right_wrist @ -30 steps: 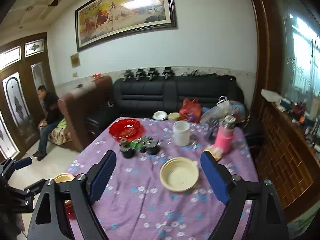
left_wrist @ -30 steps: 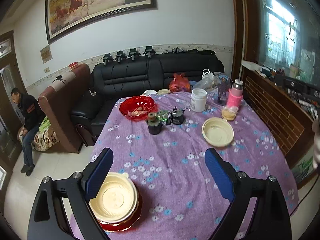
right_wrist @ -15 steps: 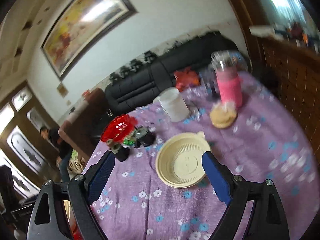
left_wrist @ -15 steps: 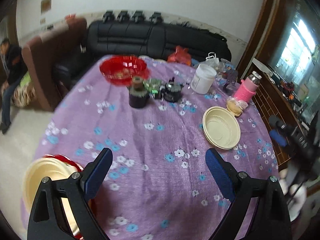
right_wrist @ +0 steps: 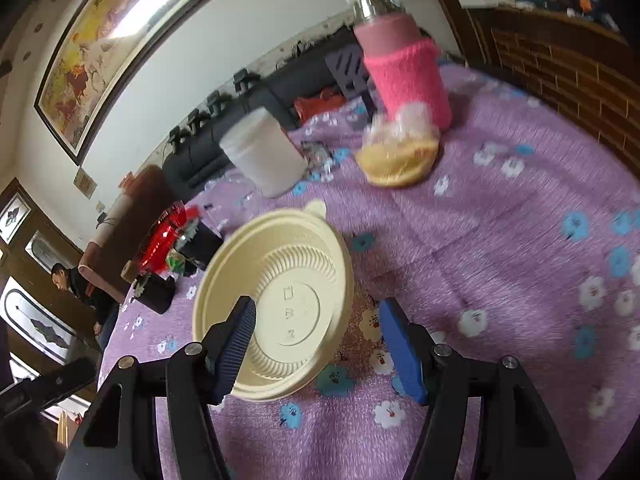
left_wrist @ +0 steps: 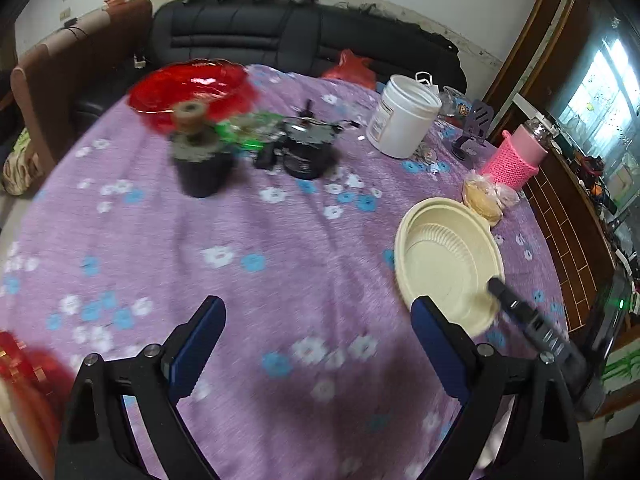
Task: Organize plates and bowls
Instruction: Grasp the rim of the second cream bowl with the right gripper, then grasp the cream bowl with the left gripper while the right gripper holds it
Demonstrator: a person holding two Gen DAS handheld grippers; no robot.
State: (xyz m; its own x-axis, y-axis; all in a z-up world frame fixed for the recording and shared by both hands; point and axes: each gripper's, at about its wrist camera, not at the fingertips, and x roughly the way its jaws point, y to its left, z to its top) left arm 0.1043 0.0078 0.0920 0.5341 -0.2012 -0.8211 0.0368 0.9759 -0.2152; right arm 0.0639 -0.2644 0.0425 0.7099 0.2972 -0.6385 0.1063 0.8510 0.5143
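Now | right gripper [right_wrist: 316,344] spread, straddling cream bowl [right_wrist: 276,300] rim | left gripper [left_wrist: 316,340] spread

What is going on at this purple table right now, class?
A person is tidying dishes with two hand-held grippers. The right gripper is open, its jaws straddling the near rim of the cream ribbed plastic bowl on the purple flowered tablecloth; one finger is inside the bowl, one outside, not yet closed. The left gripper hangs open over bare cloth, holding nothing. A red glass dish sits at the far side.
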